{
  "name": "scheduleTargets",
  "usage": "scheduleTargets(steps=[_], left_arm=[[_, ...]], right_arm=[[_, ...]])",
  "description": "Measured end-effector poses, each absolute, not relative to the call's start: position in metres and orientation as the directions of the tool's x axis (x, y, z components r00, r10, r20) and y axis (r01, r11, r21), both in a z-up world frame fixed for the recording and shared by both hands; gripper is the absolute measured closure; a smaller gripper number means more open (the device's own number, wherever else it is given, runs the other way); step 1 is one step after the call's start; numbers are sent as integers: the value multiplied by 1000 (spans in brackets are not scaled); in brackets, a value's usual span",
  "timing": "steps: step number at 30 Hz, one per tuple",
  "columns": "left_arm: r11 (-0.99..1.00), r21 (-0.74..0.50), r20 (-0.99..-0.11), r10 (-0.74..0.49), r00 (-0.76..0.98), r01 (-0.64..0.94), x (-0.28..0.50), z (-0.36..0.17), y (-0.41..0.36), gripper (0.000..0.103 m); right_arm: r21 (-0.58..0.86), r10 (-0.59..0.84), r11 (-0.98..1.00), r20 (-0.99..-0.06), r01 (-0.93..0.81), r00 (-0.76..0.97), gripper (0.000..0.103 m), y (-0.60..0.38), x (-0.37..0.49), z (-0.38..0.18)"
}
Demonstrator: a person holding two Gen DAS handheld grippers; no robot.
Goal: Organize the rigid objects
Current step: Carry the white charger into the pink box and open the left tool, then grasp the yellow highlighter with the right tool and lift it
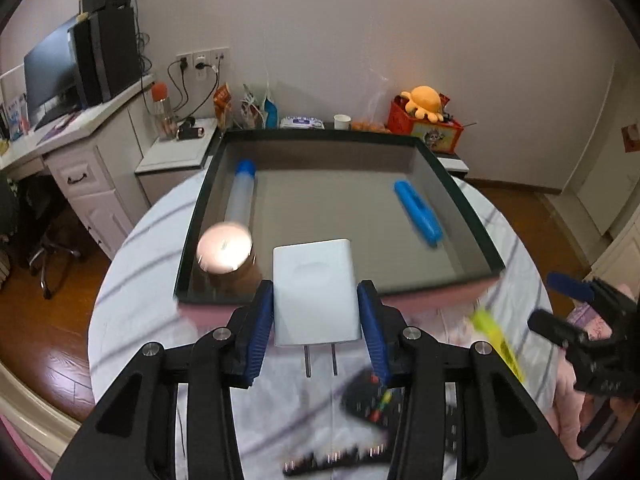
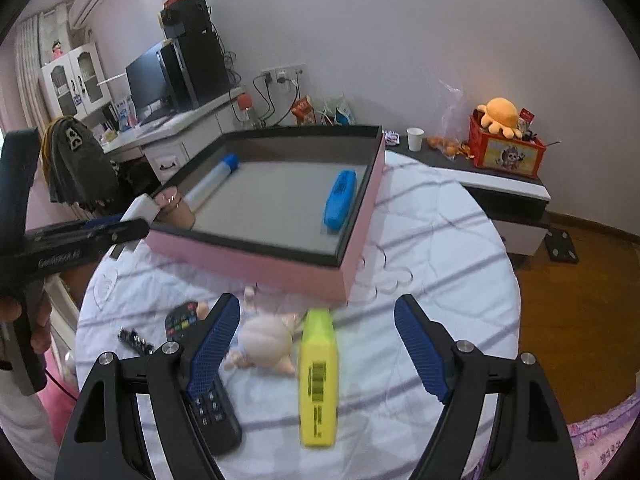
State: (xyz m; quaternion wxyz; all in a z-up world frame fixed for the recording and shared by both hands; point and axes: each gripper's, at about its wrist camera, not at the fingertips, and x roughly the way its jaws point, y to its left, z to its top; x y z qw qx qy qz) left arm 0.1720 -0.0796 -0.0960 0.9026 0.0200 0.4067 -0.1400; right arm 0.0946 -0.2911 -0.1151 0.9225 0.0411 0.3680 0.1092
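My left gripper (image 1: 316, 308) is shut on a white plug-in charger (image 1: 314, 288), prongs pointing back at the camera, held just before the near rim of the pink box (image 1: 472, 224). In the box lie a blue-capped tube (image 1: 240, 196), a blue oblong object (image 1: 418, 212) and a pink-lidded jar (image 1: 225, 250). My right gripper (image 2: 316, 344) is open above the round table. A yellow highlighter (image 2: 318, 372) lies on the cloth between its fingers, untouched. In the right wrist view the left gripper (image 2: 136, 216) holds the charger (image 2: 142, 208) at the box's left corner.
A small doll (image 2: 264, 344), a black remote (image 2: 208, 400) and a black strip (image 2: 136, 340) lie on the striped cloth near the right gripper. Behind the table stand a desk with a monitor (image 1: 48, 76) and a low shelf with a red toy box (image 2: 506, 152).
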Motion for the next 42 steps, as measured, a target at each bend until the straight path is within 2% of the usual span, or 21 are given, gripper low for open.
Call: scheduleTargets(steps=[6,12,23,25,27,28,30,33,36,42], left_arm=[[962,-56,-754,-215,620,266,214,-100,-97,60],[968,-30,-806,-171,566,250,249,-128,-109,60],[973,46,-860,-77,504,228,257,-162,-116,59],[976,45,-858,-72,508,214,255,-159,-114,54],[977,38,-853,-77,517,208,252,-153,-111,39],[977,28,-845,-90,526,212,248,-148,-110,37],[976,19,-829,-106,550,218,238,-136,-108,25],[976,16,-796,-118,593,216,219,-117,-101,15],[980,30,-760,-105,642,195,194,-98,-89,8],[984,27,-722,-101,685,174,142,-82,-62,2]], right_arm=[[175,251,968,-652,-180,716,22,-293,115,-112],[187,263,965,-654,-185,709,22,-296,133,-117],[217,269,963,-688,-162,674,22,-308,150,-138],[216,268,963,-693,-163,669,22,-307,150,-139],[211,263,964,-697,-159,667,22,-307,148,-140],[211,261,965,-700,-155,665,22,-308,147,-141],[211,254,967,-701,-146,666,22,-309,144,-140],[211,244,969,-699,-132,672,22,-312,136,-137],[206,233,971,-698,-122,677,22,-313,127,-133],[197,213,975,-695,-103,687,22,-311,105,-126]])
